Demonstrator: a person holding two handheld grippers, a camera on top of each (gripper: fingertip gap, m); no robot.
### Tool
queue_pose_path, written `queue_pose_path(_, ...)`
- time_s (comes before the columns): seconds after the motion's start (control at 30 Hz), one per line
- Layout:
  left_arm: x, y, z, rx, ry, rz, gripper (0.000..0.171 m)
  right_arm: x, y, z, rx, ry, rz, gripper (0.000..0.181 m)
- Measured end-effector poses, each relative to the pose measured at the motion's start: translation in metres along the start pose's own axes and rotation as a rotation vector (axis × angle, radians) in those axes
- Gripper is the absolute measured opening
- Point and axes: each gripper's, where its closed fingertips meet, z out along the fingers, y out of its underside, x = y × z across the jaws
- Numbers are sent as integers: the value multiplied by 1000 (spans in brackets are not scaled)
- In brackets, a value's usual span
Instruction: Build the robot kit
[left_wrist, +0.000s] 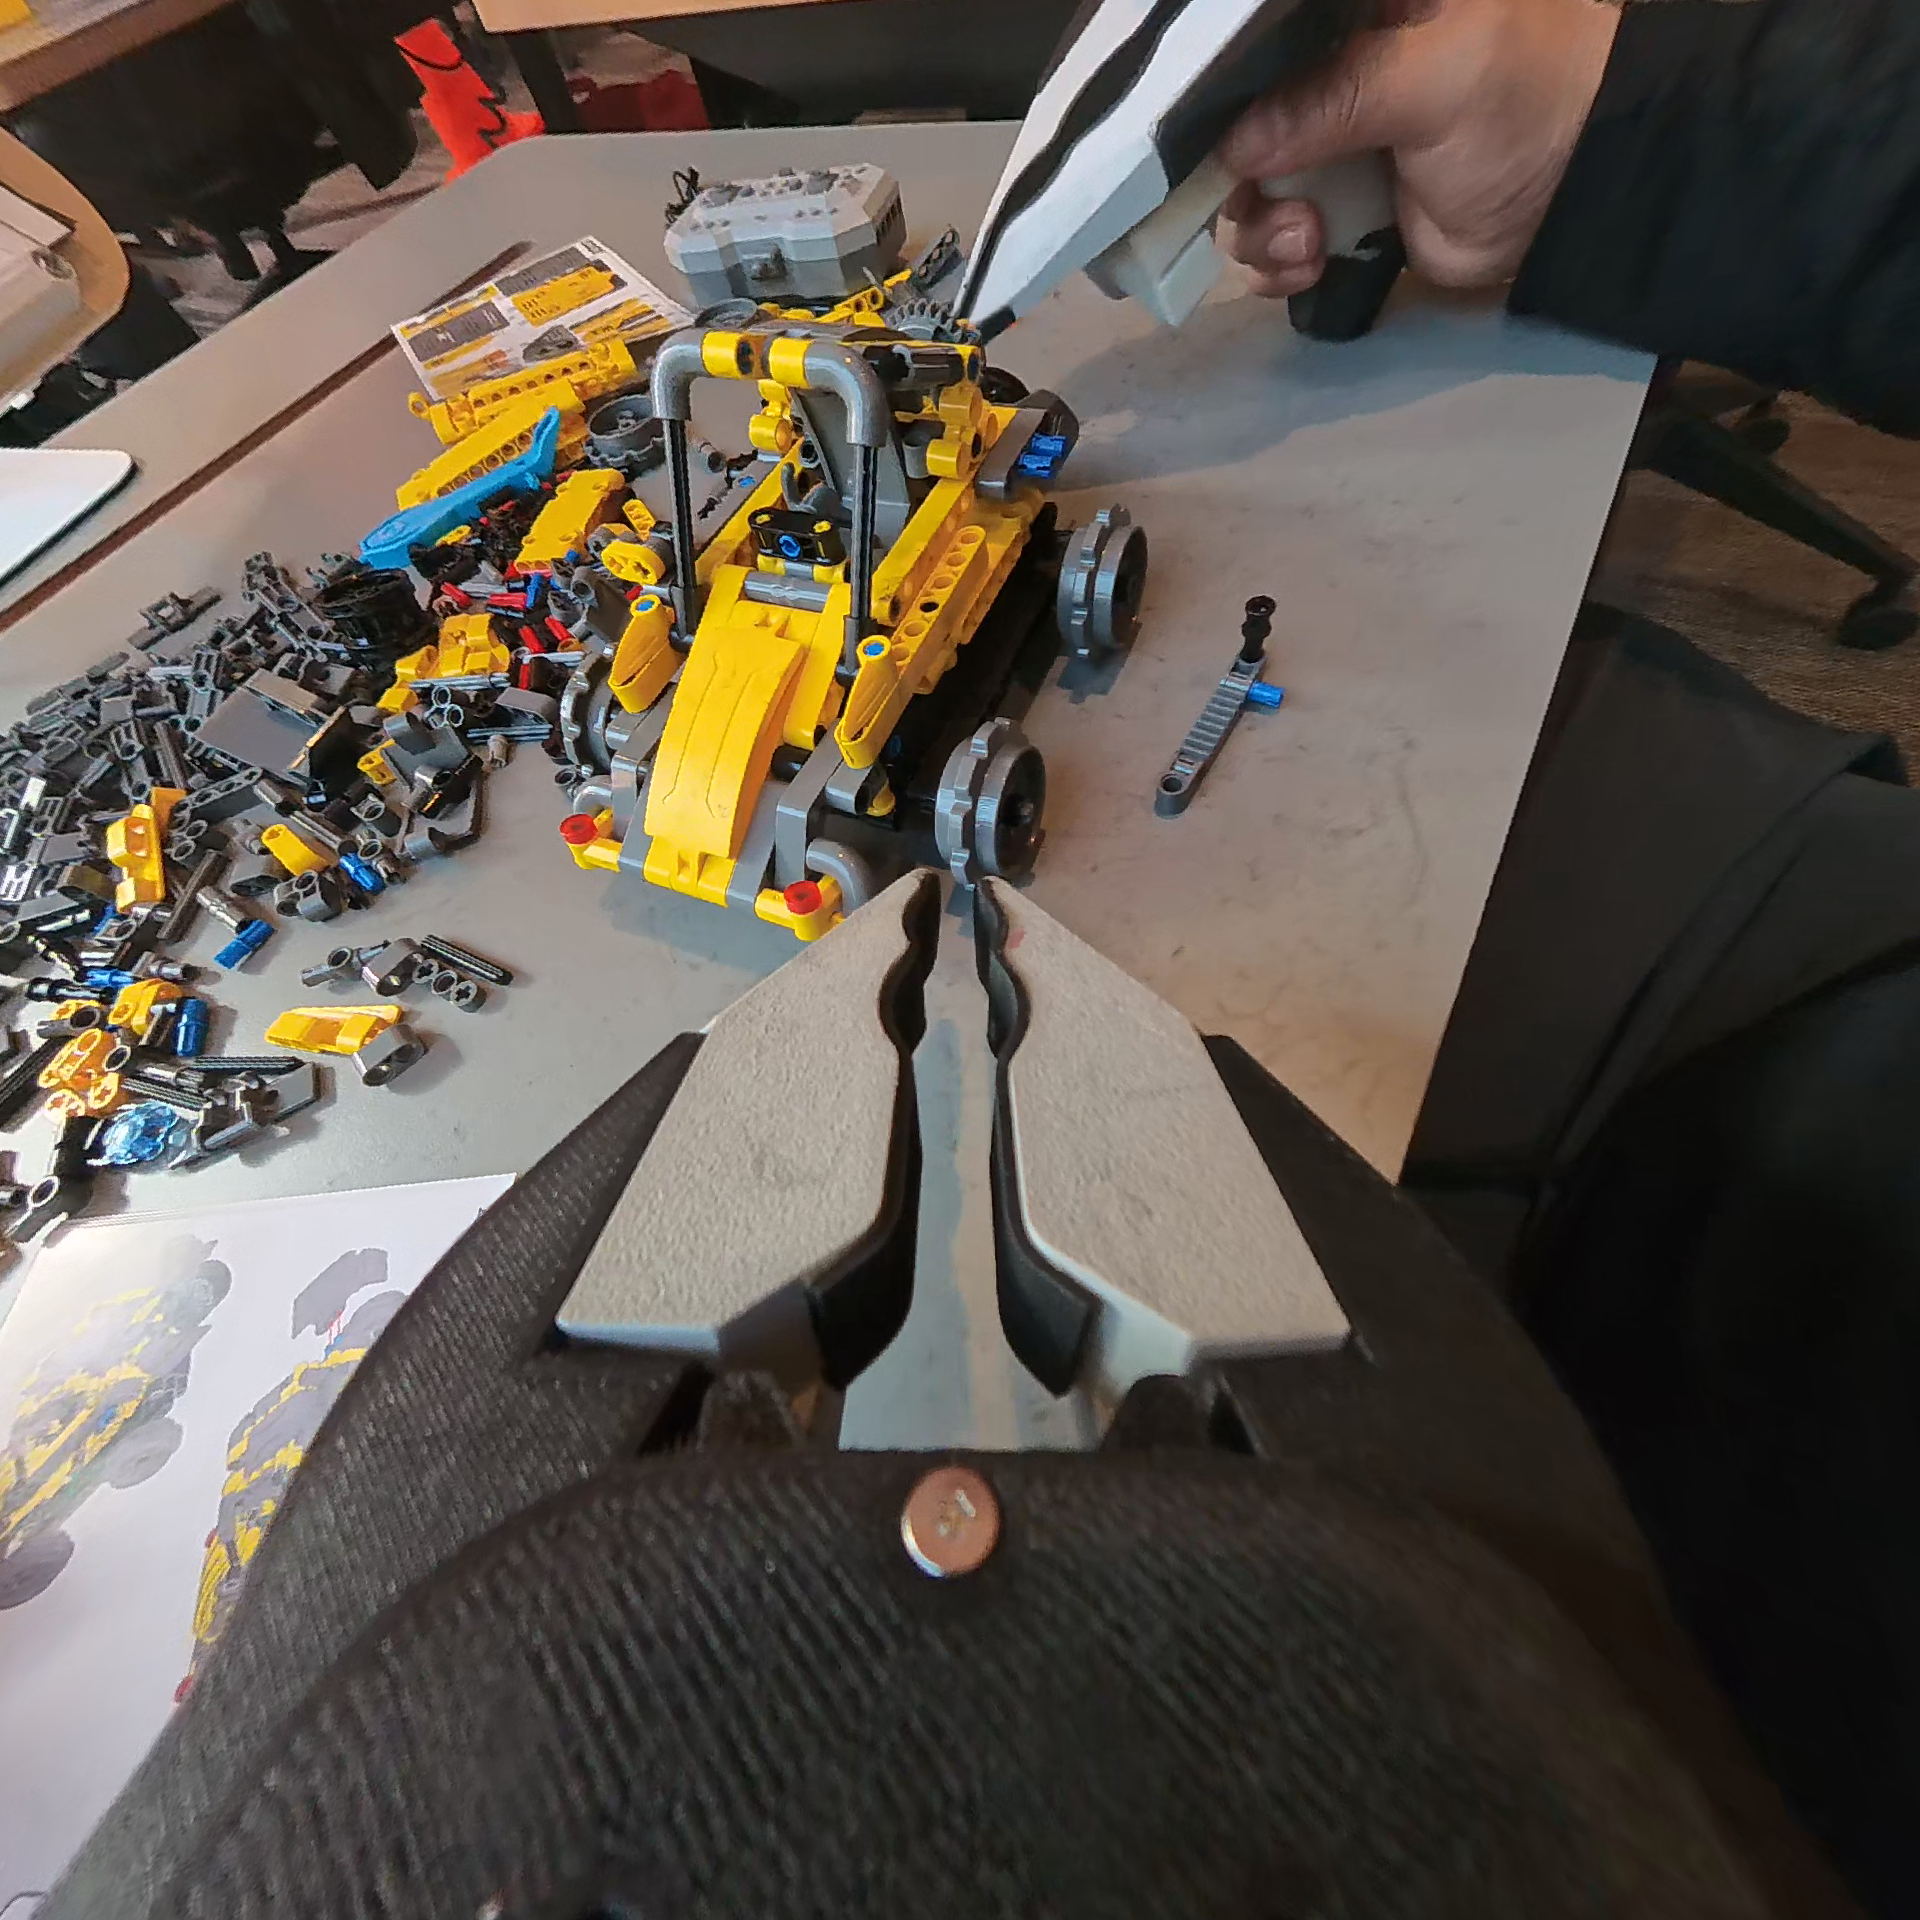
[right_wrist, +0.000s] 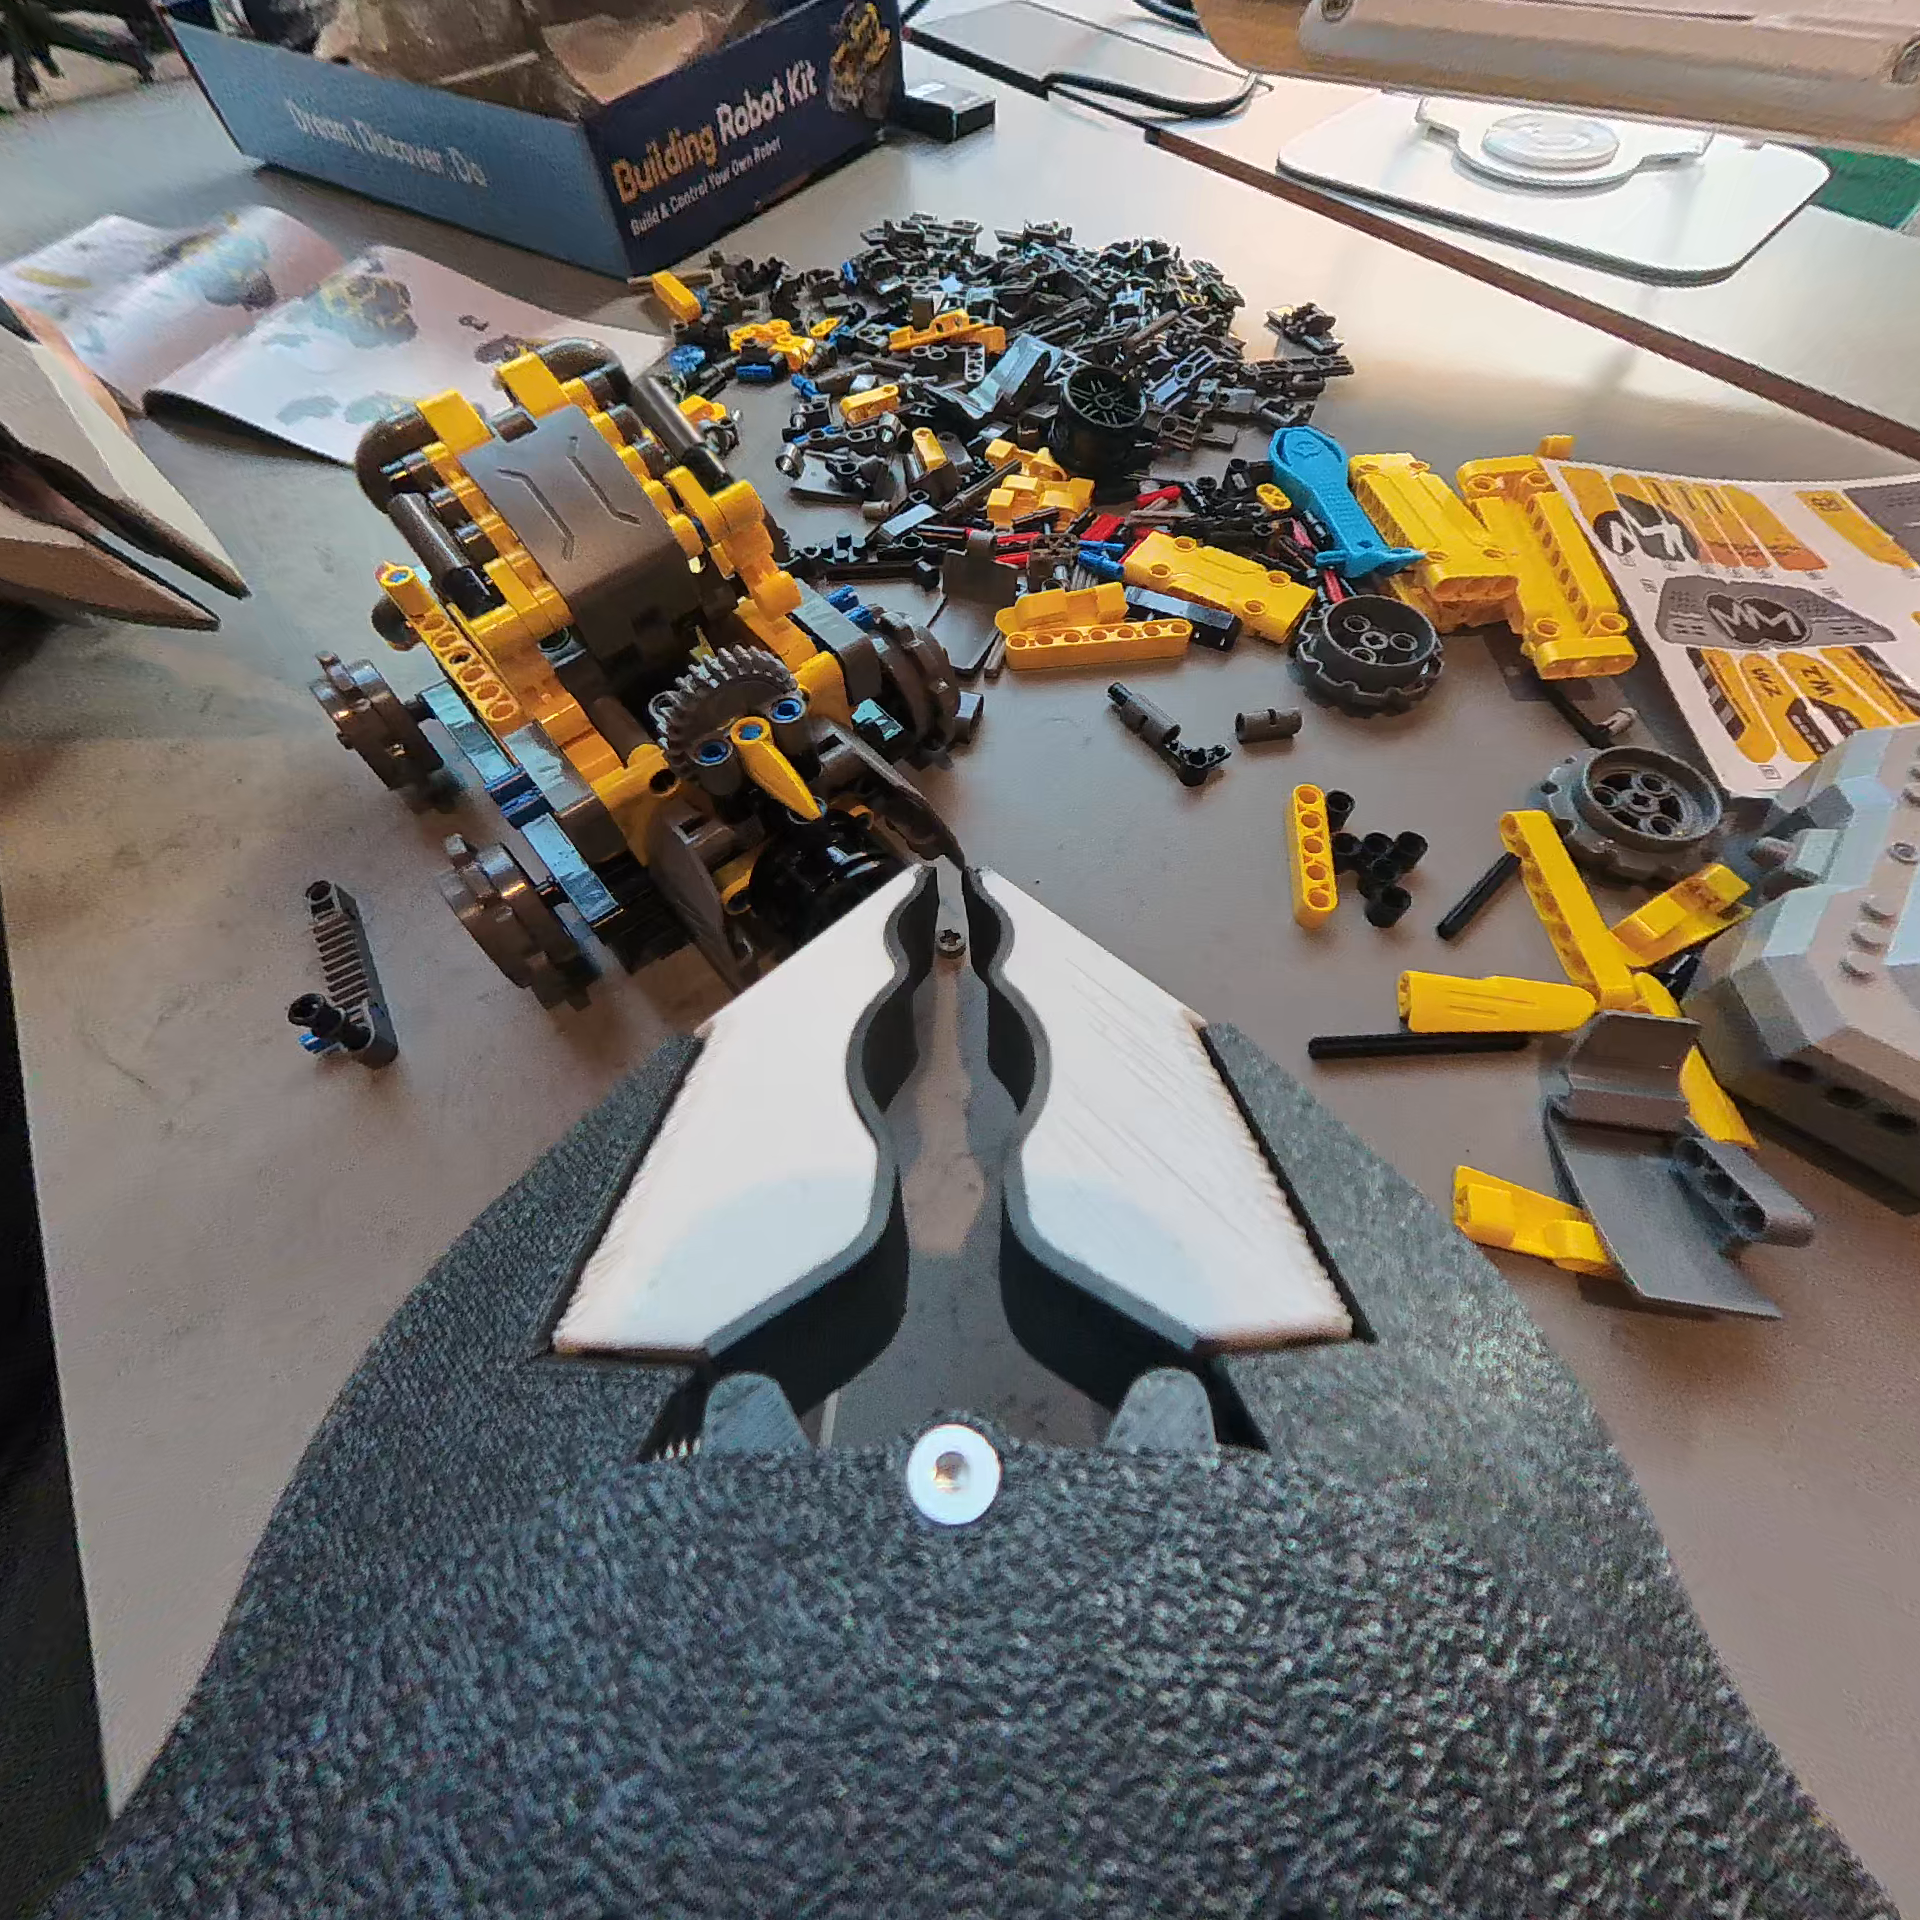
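Observation:
A yellow and grey brick-built vehicle (left_wrist: 810, 623) stands on the grey table (left_wrist: 1299, 520); it also shows in the right wrist view (right_wrist: 582, 644). My left gripper (left_wrist: 956, 896) is shut and empty, just in front of the vehicle's front bumper. My right gripper (right_wrist: 951, 883), held by a hand, is at the vehicle's rear by a grey gear (right_wrist: 717, 707). It is shut on a small dark pin (right_wrist: 951, 942). It also shows in the left wrist view (left_wrist: 982, 312), reaching down from the upper right.
A pile of loose black, grey and yellow parts (left_wrist: 260, 727) (right_wrist: 1039, 416) lies beside the vehicle, with a blue tool (right_wrist: 1330, 499). A grey toothed bar (left_wrist: 1216, 717) lies apart. Around are a grey hub block (right_wrist: 1818, 935), sticker sheet (right_wrist: 1766, 582), booklet (left_wrist: 156, 1403) and blue box (right_wrist: 520, 135). The table edge (left_wrist: 1507, 831) is near. The left tips stand about 10 centimetres off the grey toothed bar (left_wrist: 1216, 717). Look for it in the right wrist view (right_wrist: 343, 975) too.

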Motion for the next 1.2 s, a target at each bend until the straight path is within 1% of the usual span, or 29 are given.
queue_pose_path(0.13,1,1,1,-12,-8,20,4,-1,0,0,2,13,-28,5)
queue_pose_path(0.73,10,8,7,-73,-51,163,2,1,-10,-11,92,48,-40,5)
queue_pose_path(1.2,13,8,7,-66,-50,196,0,-1,-11,-11,98,54,-63,4)
